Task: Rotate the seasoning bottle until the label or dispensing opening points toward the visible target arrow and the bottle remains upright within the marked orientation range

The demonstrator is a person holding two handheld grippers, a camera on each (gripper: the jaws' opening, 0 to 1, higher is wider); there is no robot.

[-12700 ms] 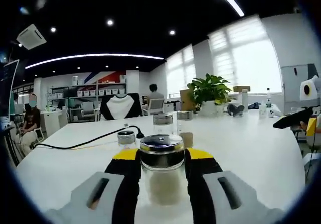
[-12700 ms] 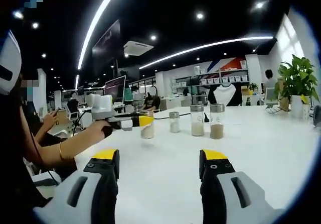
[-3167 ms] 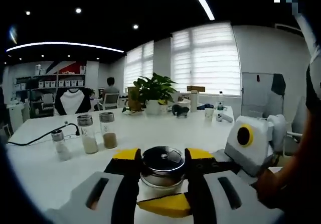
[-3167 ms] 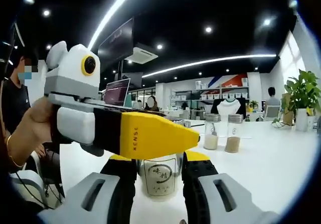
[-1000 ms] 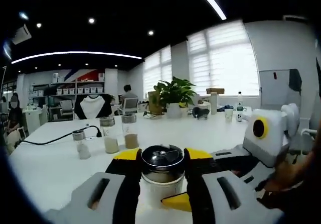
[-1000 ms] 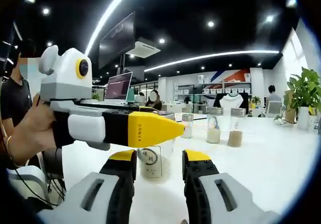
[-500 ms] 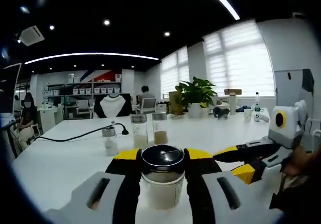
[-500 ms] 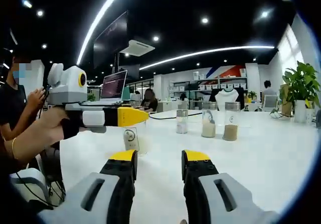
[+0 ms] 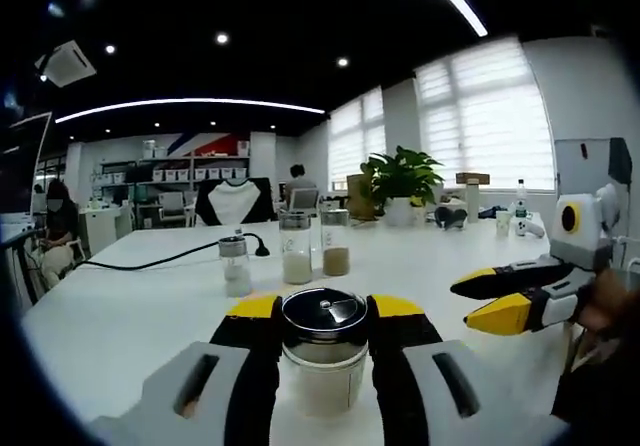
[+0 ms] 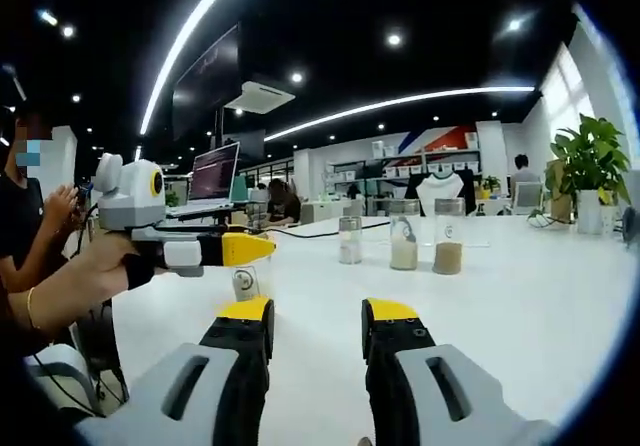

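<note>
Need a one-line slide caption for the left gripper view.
Left gripper clamps a steel-capped glass seasoning bottle upright on the white table; open right gripper alongside.

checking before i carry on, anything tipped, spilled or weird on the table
Nothing stands out. The seasoning bottle sits upright between the left gripper jaws, lid on. The three other bottles stand upright, with no spill on the white table.
</note>
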